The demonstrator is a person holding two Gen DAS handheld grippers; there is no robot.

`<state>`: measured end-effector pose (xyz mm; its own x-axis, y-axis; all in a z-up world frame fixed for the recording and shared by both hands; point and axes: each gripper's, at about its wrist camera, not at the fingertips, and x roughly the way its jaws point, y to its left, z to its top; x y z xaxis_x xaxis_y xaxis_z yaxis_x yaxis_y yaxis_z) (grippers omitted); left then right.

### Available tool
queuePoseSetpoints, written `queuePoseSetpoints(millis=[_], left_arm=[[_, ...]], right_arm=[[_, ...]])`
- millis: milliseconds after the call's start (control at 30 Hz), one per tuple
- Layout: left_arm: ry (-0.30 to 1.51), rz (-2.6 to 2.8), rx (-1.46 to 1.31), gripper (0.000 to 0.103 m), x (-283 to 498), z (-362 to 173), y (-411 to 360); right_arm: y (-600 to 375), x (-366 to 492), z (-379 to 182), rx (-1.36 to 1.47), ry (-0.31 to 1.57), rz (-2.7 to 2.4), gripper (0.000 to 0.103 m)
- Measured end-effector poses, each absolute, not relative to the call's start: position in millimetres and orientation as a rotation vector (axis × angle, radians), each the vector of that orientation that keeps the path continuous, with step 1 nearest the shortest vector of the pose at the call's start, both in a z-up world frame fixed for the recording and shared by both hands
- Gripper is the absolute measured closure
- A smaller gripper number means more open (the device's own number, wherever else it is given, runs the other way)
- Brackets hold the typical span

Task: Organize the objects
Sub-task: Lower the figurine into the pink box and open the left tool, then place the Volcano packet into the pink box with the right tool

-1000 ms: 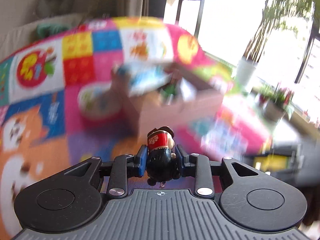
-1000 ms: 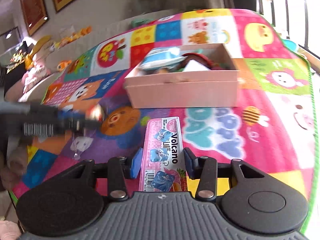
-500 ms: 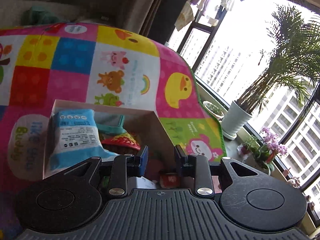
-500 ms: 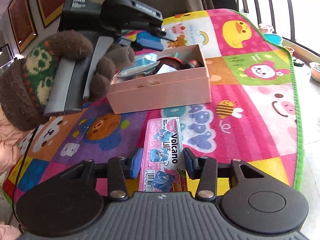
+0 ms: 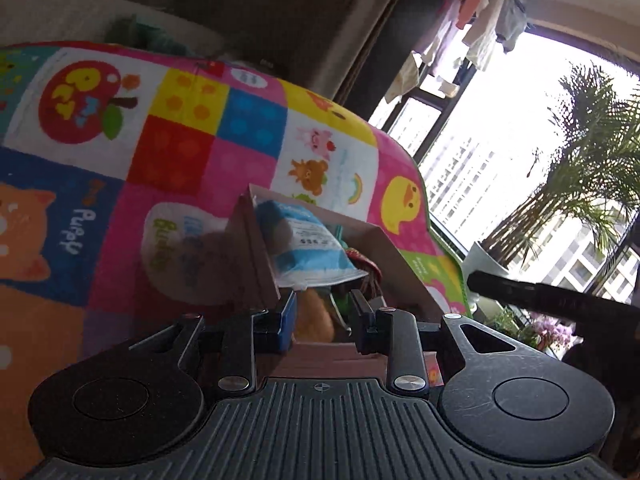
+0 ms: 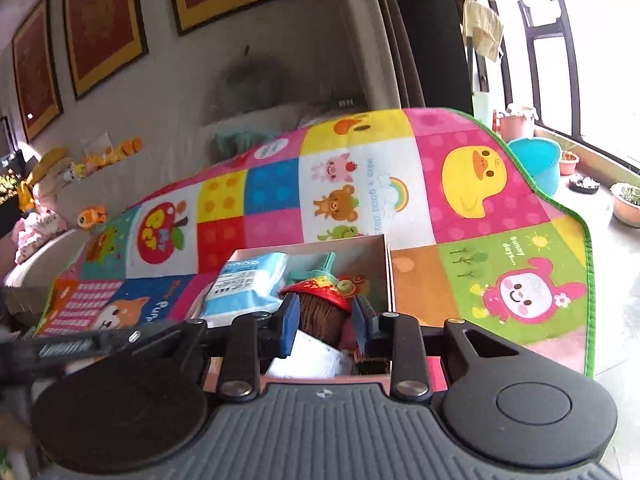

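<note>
A pink cardboard box (image 6: 390,276) stands on the colourful play mat (image 6: 360,184). It holds a blue-and-white packet (image 6: 244,284), a red-capped toy with brown hair (image 6: 320,308) and other small things. My right gripper (image 6: 326,326) is open over the box's near end, nothing between its fingers. My left gripper (image 5: 322,318) is open and empty over the same box (image 5: 256,256), whose blue packet (image 5: 304,252) shows ahead. The pink Volcano box is not in view.
The mat (image 5: 180,152) lies over a raised surface. A blue bucket (image 6: 536,160) and plant pots (image 6: 626,204) stand by the window at right. A potted palm (image 5: 560,200) is beyond the mat's edge. The other gripper's black body (image 5: 552,296) crosses at right.
My left gripper let go of the small figure into the box and pulled back a little. My right gripper moved from the Volcano box on the mat to above the pink box, now empty.
</note>
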<state>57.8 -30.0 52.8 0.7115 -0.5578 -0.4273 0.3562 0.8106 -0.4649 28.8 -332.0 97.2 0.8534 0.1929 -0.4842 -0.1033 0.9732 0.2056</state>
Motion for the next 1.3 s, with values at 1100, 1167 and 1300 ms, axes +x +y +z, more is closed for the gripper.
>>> queuePoseSetpoints(millis=[1100, 1167, 1300], left_arm=[[0.809, -0.599, -0.217, 0.072, 0, 15, -33], [0.807, -0.590, -0.223, 0.072, -1, 15, -29], [0.795, -0.551, -0.232, 0.072, 1, 18, -17]], right_arm=[[-342, 14, 116, 0.170, 0.673, 0.235, 0.059], [-338, 46, 126, 0.177, 0.638, 0.186, 0.059], [-331, 106, 117, 0.146, 0.652, 0.095, 0.049]])
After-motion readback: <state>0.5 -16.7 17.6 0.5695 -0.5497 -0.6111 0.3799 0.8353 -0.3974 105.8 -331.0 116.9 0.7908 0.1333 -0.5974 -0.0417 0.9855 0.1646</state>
